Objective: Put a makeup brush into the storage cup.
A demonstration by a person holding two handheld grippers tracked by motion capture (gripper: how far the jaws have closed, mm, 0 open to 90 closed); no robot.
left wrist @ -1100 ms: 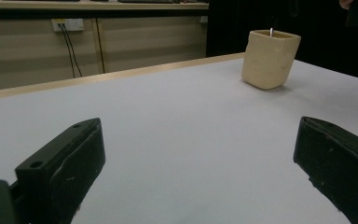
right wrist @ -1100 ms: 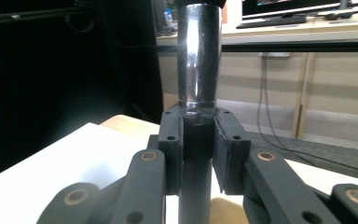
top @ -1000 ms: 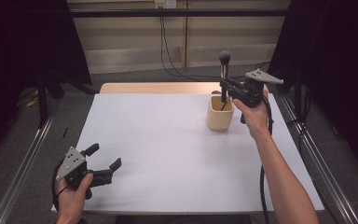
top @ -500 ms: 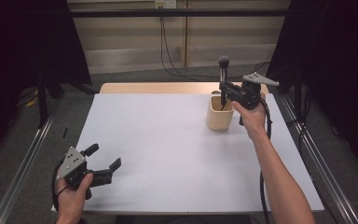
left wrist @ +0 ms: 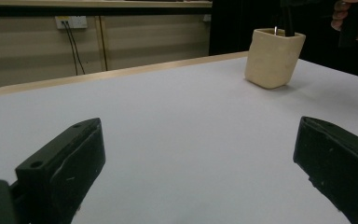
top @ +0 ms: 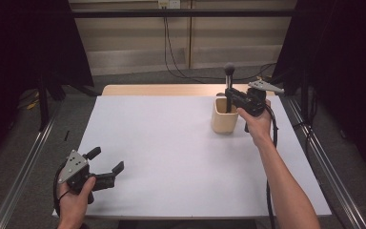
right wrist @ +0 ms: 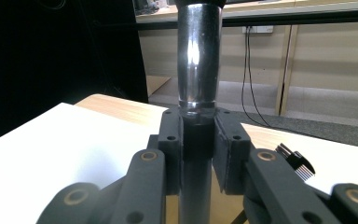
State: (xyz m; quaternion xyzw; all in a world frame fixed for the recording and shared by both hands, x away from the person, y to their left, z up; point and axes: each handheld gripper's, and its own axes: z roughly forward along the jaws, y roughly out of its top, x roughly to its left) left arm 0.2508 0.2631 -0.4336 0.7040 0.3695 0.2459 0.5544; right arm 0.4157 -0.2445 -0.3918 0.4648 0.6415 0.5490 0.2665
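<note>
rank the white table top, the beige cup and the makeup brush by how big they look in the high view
1. white table top
2. beige cup
3. makeup brush, its lower part hidden in the cup and the right tool

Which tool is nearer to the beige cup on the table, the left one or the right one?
The right. The right tool sits directly above the beige cup, gripping a makeup brush upright with its handle inside the cup. The left tool rests open at the table's near left corner, far away.
</note>
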